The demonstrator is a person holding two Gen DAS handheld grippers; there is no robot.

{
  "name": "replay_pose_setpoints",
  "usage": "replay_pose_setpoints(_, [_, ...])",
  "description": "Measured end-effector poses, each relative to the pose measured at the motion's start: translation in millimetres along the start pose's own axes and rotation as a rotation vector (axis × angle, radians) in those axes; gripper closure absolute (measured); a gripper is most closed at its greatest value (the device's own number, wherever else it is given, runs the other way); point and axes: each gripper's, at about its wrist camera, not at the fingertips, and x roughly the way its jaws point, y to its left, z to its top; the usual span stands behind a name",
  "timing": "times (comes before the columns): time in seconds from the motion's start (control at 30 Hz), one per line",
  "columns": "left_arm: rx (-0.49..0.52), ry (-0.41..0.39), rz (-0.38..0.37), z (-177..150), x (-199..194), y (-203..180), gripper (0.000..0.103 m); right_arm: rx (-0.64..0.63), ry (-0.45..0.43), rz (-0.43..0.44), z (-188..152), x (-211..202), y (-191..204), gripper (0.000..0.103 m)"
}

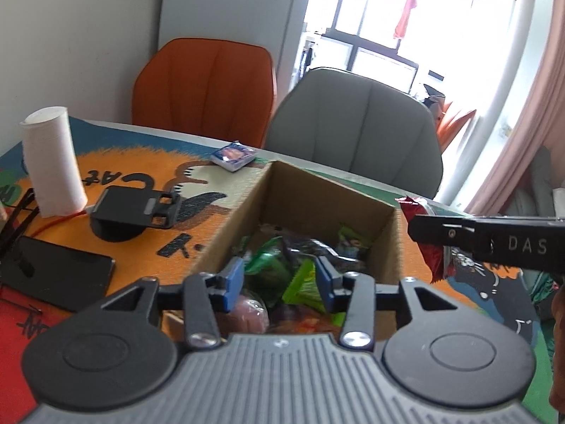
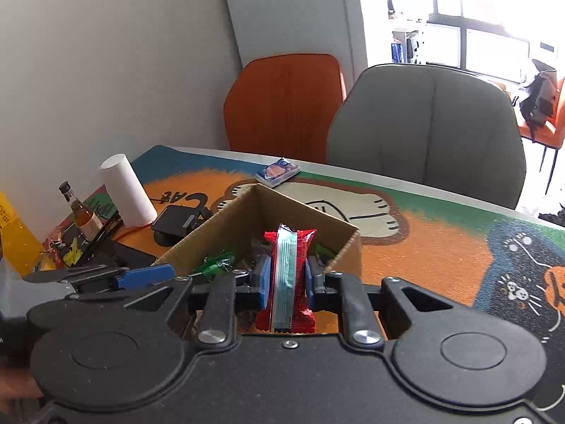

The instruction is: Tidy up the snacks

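The right gripper [image 2: 287, 282] pinches a red snack bar [image 2: 286, 275] between its blue pads [image 2: 264, 281], which press on the bar's two long sides. The bar stands on end, its long axis running away from the camera, its far crimped end pointing over the near rim of the box [image 2: 348, 247]; a pale teal seam runs down its middle. The left gripper [image 1: 280, 282] hangs over the same box with its jaws spread and nothing between them, above green and purple wrappers [image 1: 303, 282] piled inside. In the left wrist view the bar shows at the right, just past the box's corner. The box sits on a mat [image 2: 434, 251] printed with orange cats. Beyond it lies a small blue packet [image 2: 277, 172]; to the left stand a white roll [image 2: 127, 189], a bottle [image 2: 79, 208] and a black stand [image 1: 137, 212]. Behind the table are an orange chair [image 2: 282, 106] and a grey chair [image 2: 427, 123], then a white wall and a bright window [image 1: 406, 10].
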Motion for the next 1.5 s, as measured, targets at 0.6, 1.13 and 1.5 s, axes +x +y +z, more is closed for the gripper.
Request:
replay_pose_setpoints(0.6, [-0.033,-0.020,0.096,7.8,0.5,55.1,0.034,-0.035,0.042,0.026,23.8,64.5,29.7,0.084])
replay_pose_setpoints(1.13, [-0.044,0.006,0.068,5.4,4.8,46.6,0.020,-0.017,0.010,0.012,14.2,43.8,27.0,0.029])
replay_pose_setpoints(1.5, [0.008,0.010,0.017,-5.0,-12.4,7.3,0.017,0.049,-0.045,-0.018,-8.0,-12.4,-1.4,0.000])
